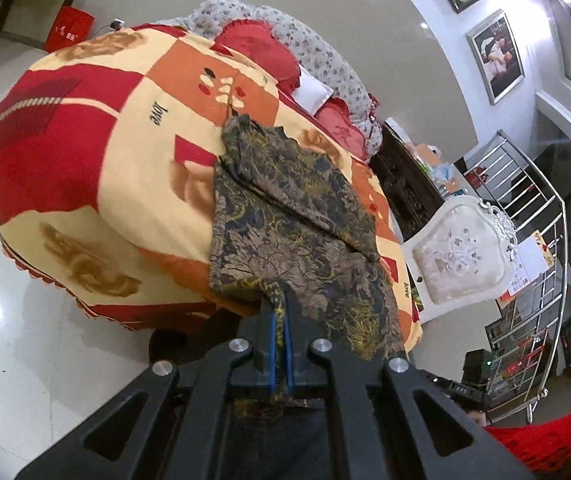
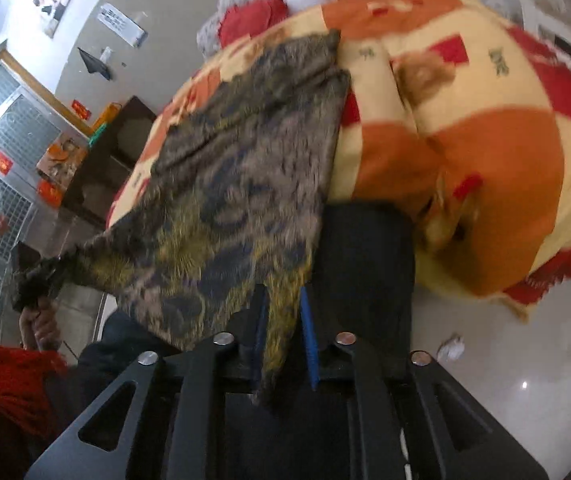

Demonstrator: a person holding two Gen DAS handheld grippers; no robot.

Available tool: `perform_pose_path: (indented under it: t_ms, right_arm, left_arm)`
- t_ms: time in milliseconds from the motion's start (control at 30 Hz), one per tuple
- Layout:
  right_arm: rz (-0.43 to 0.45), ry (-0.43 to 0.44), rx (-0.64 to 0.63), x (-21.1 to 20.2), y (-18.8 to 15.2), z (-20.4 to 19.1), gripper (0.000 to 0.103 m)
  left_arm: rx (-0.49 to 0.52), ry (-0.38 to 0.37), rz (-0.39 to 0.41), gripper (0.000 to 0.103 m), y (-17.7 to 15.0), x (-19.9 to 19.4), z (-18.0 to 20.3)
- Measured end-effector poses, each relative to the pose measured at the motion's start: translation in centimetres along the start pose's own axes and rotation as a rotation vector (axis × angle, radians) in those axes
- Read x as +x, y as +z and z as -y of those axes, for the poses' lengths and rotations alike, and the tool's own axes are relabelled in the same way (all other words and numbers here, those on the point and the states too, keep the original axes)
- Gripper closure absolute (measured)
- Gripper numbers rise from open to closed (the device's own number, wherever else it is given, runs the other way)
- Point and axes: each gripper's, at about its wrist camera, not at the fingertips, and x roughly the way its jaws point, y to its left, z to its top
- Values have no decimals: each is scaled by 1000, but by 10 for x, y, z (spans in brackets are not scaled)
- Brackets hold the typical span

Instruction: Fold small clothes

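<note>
**A:** Where is the cloth right now?

**B:** The dark leafy cloth lies partly on the bed cover, and its near end is lifted up off the bed. Your left claw is clenched on one near corner. Your right claw has the other near corner between its blue pads, and it looks clamped too.

**A:** So which step are you on?

**B:** I think you are just starting a fold. You hold the two near corners up, and the far end rests on the bed. One side flap already lies over the middle.

**A:** What should you do next?

**B:** I'd say carry both corners over to the far end together. Keep your two claws level so the edges match. Then lay them down and let go.

**A:** Do the two views show different things?

**B:** Yes. The left view is sharp, so you see the flap and the pillows at the far side. The right view is blurry, but only it shows your left claw from outside, at the stretched corner, and the floor under the bed edge.
</note>
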Motion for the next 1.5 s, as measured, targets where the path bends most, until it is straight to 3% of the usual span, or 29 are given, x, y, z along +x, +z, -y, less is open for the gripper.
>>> perform_pose_path:
  t_ms: [133, 267, 467, 567, 600, 633, 700, 800, 967, 1133, 1267, 1500]
  right_arm:
    - [-29, -12, 28, 10, -7, 10, 75]
    - [-28, 75, 88, 10, -9, 17, 67]
    - [-54, 259, 122, 14, -8, 14, 66]
    - [-67, 270, 115, 18, -8, 11, 67]
    - [-69, 260, 95, 18, -8, 8, 70]
    - [-76, 231, 73, 18, -7, 6, 82]
    - [-89, 187, 17, 16, -5, -2, 96]
    - [-34, 129, -75, -4, 3, -18, 98]
    - [145, 46, -184, -48, 47, -41, 98]
    - [287, -19, -196, -63, 98, -41, 98]
    - [388, -69, -182, -57, 149, -43, 98]
    - [448, -189, -214, -6, 242, -46, 98]
  left_arm:
    - [16, -5, -13, 100, 0, 8, 4]
    - [30, 2, -22, 100, 2, 13, 6]
    - [24, 14, -28, 100, 2, 16, 4]
    - [21, 15, -31, 100, 2, 18, 4]
    - [25, 15, -31, 100, 2, 18, 4]
    - [28, 12, -31, 100, 2, 18, 5]
    - [32, 9, -26, 100, 2, 16, 7]
    - [24, -5, 11, 100, 7, 7, 9]
    - [13, -21, 66, 100, 27, 5, 12]
    - [-1, 6, 120, 100, 64, 19, 18]
    - [15, 41, 190, 100, 105, 36, 28]
    - [50, 125, 233, 100, 205, 111, 37]
